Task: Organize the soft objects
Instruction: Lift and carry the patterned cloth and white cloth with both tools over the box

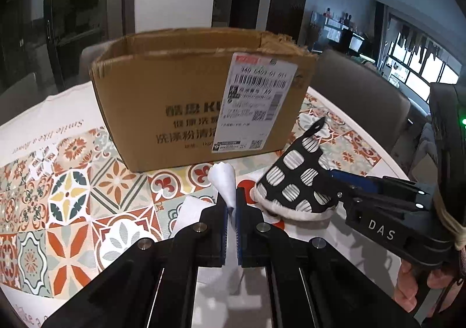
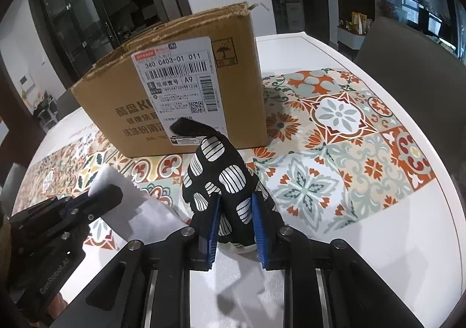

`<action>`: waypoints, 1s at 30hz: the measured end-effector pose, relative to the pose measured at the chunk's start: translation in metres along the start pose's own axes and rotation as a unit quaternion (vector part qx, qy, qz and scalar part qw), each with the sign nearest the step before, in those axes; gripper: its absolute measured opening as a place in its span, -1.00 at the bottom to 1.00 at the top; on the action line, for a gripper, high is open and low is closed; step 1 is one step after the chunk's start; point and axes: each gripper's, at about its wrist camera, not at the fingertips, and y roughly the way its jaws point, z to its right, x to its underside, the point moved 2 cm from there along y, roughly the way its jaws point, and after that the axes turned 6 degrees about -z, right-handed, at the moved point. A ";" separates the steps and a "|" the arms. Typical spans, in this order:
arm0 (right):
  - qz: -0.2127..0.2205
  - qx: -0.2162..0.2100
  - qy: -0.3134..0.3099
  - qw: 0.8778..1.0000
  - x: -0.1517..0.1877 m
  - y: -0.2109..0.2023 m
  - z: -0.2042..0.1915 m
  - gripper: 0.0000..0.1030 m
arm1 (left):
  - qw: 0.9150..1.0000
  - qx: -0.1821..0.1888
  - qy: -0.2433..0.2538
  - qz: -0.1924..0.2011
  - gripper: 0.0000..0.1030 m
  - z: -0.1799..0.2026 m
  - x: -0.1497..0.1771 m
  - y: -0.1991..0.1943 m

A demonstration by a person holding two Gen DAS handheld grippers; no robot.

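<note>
Your left gripper [image 1: 232,205], low centre of its view, is clamped on a white cloth [image 1: 223,182]. Your right gripper [image 2: 234,221] pinches the black patterned mitt [image 2: 221,179] at frame centre. Both soft items sit just below the open cardboard box [image 1: 186,106] on the tiled mat [image 2: 349,135].

Count: 1 cardboard box [image 1: 180,112], open top, with 1 shipping label [image 1: 256,100] on its front. 1 black-and-white patterned mitt [image 2: 221,182]. 1 white cloth [image 1: 224,182]. 2 claws: left claw [image 1: 232,202], right claw [image 2: 234,211]. 1 tile-print mat [image 2: 349,129] on 1 bench [image 2: 320,45]. 2 chairs, one seen at [image 1: 364,94].
</note>
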 end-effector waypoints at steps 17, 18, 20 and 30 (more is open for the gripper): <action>0.056 0.010 -0.019 0.998 0.016 -0.066 -0.017 -0.66 | 0.998 0.015 0.003 0.053 -0.87 0.013 -0.004 -0.069; 0.060 0.010 -0.020 0.998 0.016 -0.070 -0.018 -0.66 | 0.998 0.014 0.003 0.055 -0.87 0.014 -0.005 -0.073; 0.071 0.010 -0.022 0.997 0.015 -0.080 -0.022 -0.66 | 0.998 0.011 0.006 0.065 -0.87 0.015 -0.007 -0.082; 0.117 0.006 -0.036 0.993 0.007 -0.125 -0.040 -0.66 | 0.994 -0.001 0.013 0.106 -0.87 0.017 -0.018 -0.125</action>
